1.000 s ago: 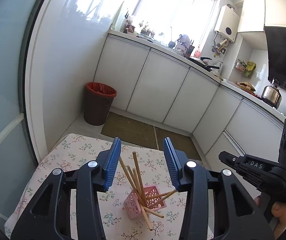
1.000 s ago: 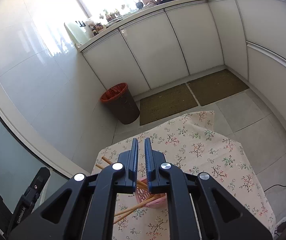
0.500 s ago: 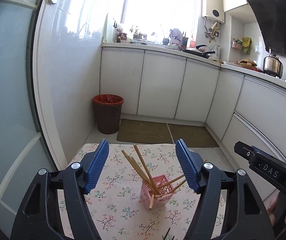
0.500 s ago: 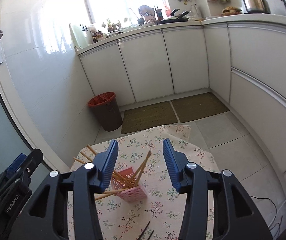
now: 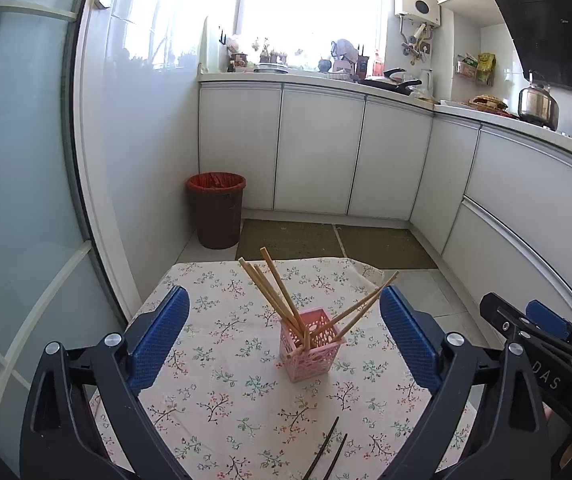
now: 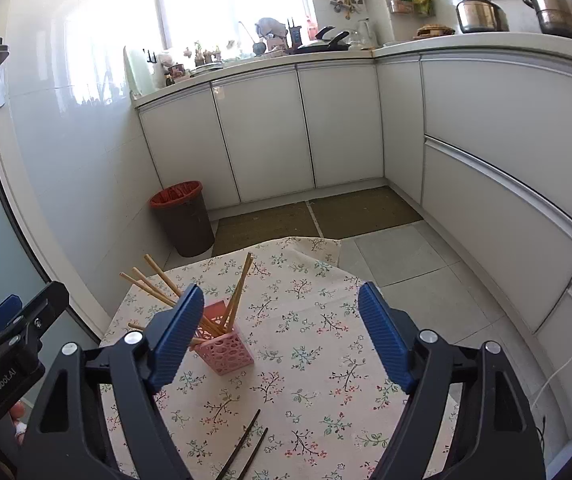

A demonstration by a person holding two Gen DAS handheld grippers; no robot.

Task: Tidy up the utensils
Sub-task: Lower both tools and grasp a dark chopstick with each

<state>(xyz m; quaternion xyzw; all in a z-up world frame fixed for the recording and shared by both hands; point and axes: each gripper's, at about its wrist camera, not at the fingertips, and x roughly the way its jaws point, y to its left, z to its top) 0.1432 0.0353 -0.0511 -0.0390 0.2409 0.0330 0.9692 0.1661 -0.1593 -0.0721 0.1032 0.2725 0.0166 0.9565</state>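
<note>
— Pink plastic, that lattice holder (image 5: 311, 344): where does it sit?

— Upright on the bench (image 5: 222, 404), on the flowered cloth, a little right of centre in the left wrist view and left of centre in the right wrist view (image 6: 226, 350).

— And what's in it?

— Wooden chopsticks (image 5: 276, 292). One bunch leans toward the upper left, another pair (image 5: 355, 306) fans out to the right.

— Anything loose?

— Two dark chopsticks (image 5: 327, 456) lie flat on the cloth at the bottom edge of the frame, apart from the holder.

— The tools?

— Left gripper (image 5: 282, 332): jaws wide apart, holding nothing, the holder seen between the blue pads. Right gripper (image 6: 278, 332): jaws wide apart too, empty, its left pad overlapping the holder in the picture.

— Further back?

— A brown bin (image 5: 217, 210) with a red liner stands on the floor by the white cabinets (image 5: 317, 152), left of centre.
</note>
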